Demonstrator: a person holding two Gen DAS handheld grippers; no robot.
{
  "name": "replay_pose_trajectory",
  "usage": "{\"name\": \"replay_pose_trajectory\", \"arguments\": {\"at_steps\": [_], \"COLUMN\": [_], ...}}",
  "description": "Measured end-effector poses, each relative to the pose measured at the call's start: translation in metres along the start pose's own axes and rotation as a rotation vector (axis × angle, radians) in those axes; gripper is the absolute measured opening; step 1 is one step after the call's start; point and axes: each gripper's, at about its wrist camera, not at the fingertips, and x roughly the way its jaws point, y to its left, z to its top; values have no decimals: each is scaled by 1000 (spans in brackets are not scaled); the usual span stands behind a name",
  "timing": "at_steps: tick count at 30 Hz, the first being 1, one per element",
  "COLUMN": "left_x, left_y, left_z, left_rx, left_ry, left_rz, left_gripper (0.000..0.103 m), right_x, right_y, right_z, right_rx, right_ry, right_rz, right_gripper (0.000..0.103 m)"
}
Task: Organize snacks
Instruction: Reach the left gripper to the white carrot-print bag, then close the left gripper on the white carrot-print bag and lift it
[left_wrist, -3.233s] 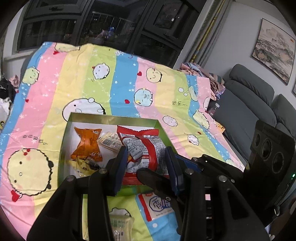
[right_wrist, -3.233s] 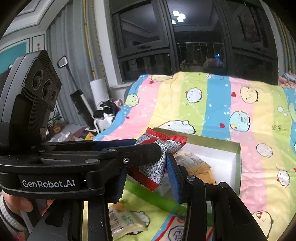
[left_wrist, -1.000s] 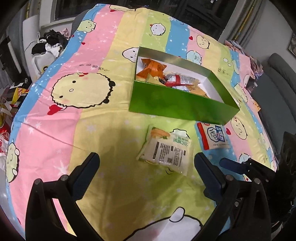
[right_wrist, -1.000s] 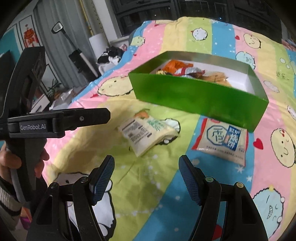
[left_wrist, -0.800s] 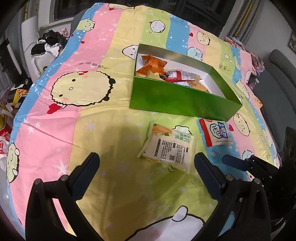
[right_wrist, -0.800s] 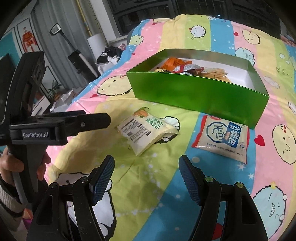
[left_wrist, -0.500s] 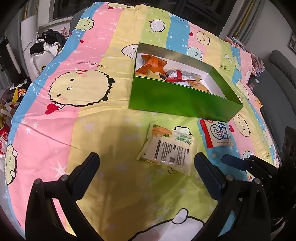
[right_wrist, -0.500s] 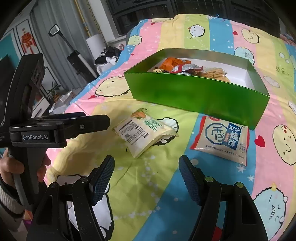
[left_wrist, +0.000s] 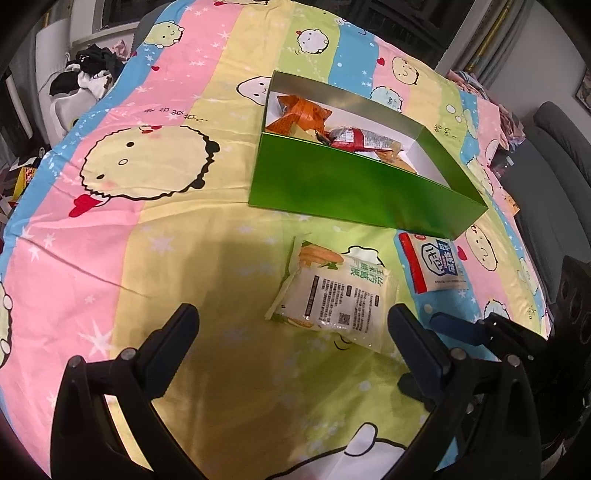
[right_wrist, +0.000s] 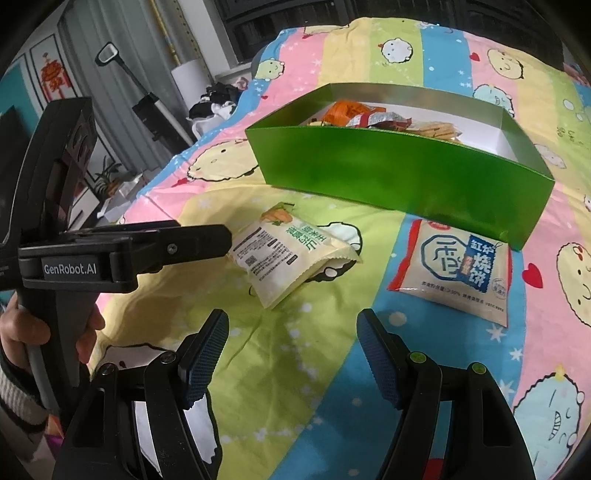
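A green box stands on the striped cartoon sheet, with an orange packet and a red packet inside among other snacks. In front of it lie a white-and-green snack packet and, to its right, a red, white and blue biscuit packet. My left gripper hovers wide open just short of the white-and-green packet. My right gripper is open too, empty, between and short of both packets.
A hand holds the left gripper's handle at the left of the right wrist view. A clothes pile and a floor cleaner stand past the bed's left edge. A grey sofa lies beyond the right edge.
About three seconds back both grippers were shut on the red packet at the box; it now lies inside and both grippers are drawn back and open. Over the last second almost nothing moved.
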Motion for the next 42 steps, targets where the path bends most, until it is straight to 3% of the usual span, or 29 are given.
{"name": "replay_pose_trajectory", "arguments": {"at_steps": [14, 17, 20, 22, 24, 25, 29, 30, 31, 33, 37, 42], "left_x": [33, 35, 34, 35, 35, 35, 36, 37, 38, 39, 39, 34], "left_y": [2, 2, 5, 6, 7, 6, 6, 6, 5, 1, -1, -7], "left_z": [10, 11, 13, 14, 14, 14, 12, 11, 11, 10, 6, 5], "left_rx": [-31, -27, -37, -41, -37, -33, -31, -31, -29, -10, -14, -1], "left_ry": [47, 45, 38, 40, 37, 39, 40, 44, 53, 55, 51, 46], "left_rz": [-103, -109, -122, -130, -138, -142, -148, -154, -166, -165, -177, -183], "left_gripper": [101, 95, 81, 78, 74, 65, 59, 48, 45, 45, 44, 44], "right_x": [20, 26, 32, 35, 37, 38, 41, 41, 42, 45, 50, 46], "right_y": [13, 16, 17, 17, 18, 19, 19, 18, 17, 16, 15, 14], "right_z": [16, 21, 25, 26, 26, 26, 26, 27, 28, 31, 31, 31], "right_rx": [-75, -98, -109, -110, -113, -117, -129, -128, -130, -143, -151, -146], "right_ry": [6, 6, 11, 12, 12, 14, 13, 10, 12, 17, 20, 4], "right_rz": [-13, -13, -11, -2, -1, 0, -1, -1, 0, -5, -2, 8], "right_gripper": [72, 72, 72, 71, 68, 66, 59, 56, 54, 47, 47, 36]}}
